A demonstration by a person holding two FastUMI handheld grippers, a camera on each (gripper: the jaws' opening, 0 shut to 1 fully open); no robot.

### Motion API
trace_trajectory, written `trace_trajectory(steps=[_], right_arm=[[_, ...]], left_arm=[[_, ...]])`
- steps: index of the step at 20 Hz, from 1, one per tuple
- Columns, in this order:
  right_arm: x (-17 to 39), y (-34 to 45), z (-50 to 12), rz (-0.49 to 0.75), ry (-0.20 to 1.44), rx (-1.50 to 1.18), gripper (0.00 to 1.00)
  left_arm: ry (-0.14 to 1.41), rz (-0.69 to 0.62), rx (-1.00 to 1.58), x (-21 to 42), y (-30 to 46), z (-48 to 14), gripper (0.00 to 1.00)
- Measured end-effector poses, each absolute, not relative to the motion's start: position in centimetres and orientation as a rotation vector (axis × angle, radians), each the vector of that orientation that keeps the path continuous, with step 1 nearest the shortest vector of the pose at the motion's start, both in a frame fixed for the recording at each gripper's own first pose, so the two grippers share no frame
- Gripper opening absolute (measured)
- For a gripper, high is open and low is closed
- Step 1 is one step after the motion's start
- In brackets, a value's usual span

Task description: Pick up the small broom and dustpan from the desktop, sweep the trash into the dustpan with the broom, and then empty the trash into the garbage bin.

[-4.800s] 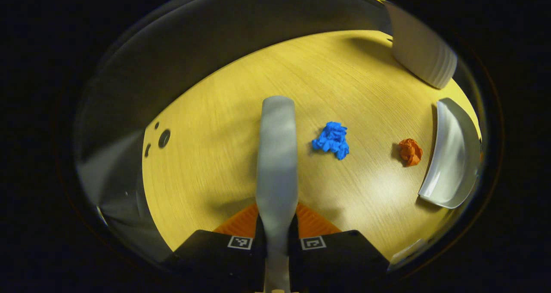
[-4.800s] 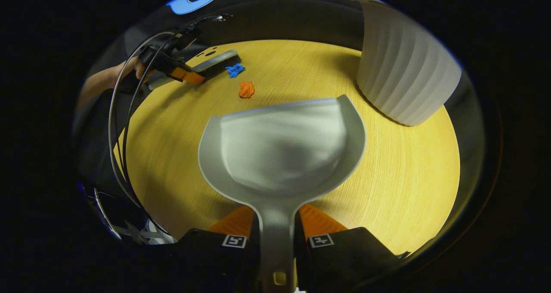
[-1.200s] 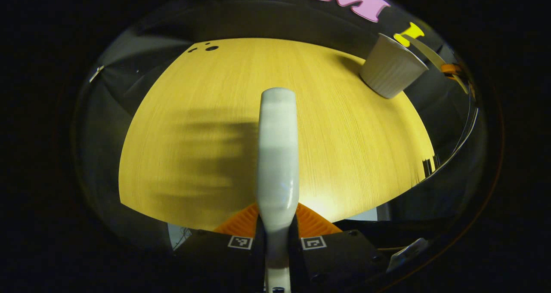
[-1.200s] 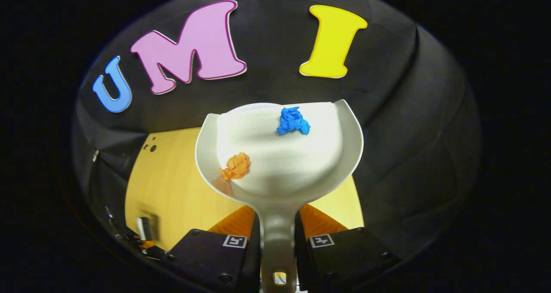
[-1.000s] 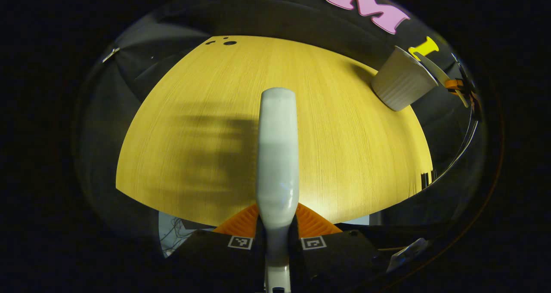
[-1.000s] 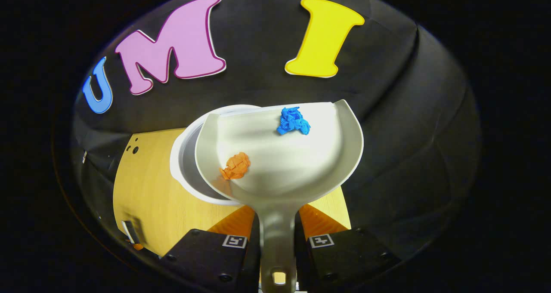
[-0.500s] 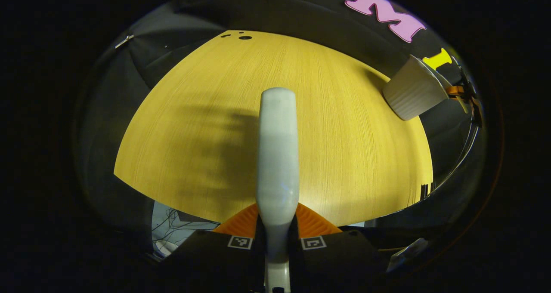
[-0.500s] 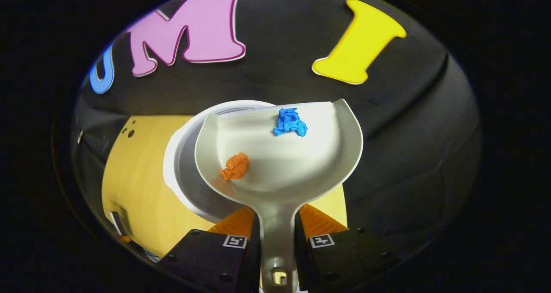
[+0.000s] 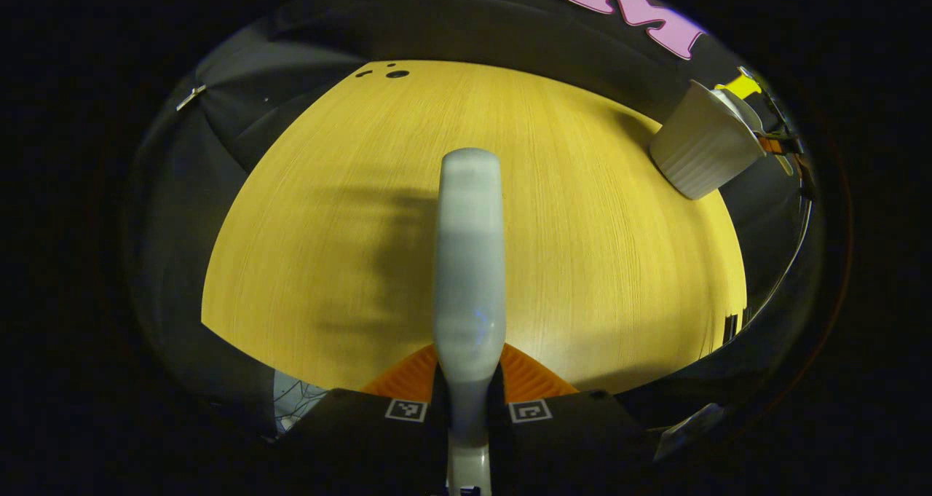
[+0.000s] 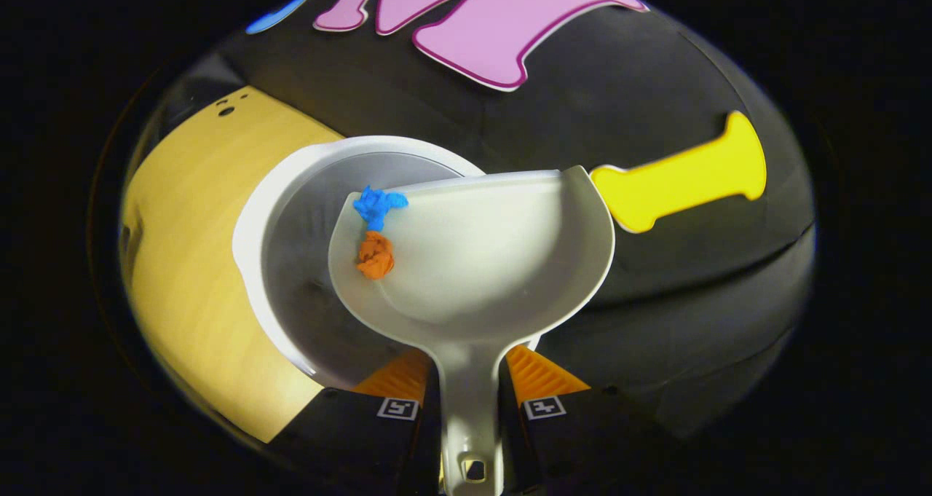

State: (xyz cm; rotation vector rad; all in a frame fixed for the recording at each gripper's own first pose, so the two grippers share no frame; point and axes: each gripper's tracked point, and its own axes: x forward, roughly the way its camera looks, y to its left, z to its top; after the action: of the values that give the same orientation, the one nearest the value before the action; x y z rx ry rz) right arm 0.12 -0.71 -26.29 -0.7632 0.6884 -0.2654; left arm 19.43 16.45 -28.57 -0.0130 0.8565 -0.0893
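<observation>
Right gripper view: right gripper (image 10: 470, 408), both fingers clamped on the handle of the dustpan (image 10: 495, 277). Pan tilted over the open mouth of the white garbage bin (image 10: 251, 226). Orange paper wad (image 10: 376, 255) lying at the pan's left edge; blue paper wad (image 10: 377, 205) at the lip corner, overhanging the bin. Wooden desktop (image 10: 182, 212) beyond, left. Left gripper view: left gripper (image 9: 470, 408), fingers closed on the broom (image 9: 470, 263) handle, held above the desktop (image 9: 582, 263); ribbed garbage bin (image 9: 699, 154) far right, dustpan (image 9: 737, 108) at its rim.
</observation>
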Motion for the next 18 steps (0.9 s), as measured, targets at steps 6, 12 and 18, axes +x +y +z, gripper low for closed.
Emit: trace_trajectory(steps=[6, 12, 18], right_arm=[[0.0, -0.7, -25.5, -0.301, 0.625, -1.181, 0.37], [0.1, -0.7, -25.0, -0.344, 0.576, -1.397, 0.37], [-0.2, 0.5, -24.8, -0.343, 0.550, -1.585, 0.37]], left_arm=[[0.882, -0.112, -0.006, 20.6, 15.3, -28.7, 0.27], [0.906, -0.133, 0.024, 21.0, 14.7, -28.8, 0.27], [0.909, -0.148, 0.041, 21.4, 13.9, -29.0, 0.27]])
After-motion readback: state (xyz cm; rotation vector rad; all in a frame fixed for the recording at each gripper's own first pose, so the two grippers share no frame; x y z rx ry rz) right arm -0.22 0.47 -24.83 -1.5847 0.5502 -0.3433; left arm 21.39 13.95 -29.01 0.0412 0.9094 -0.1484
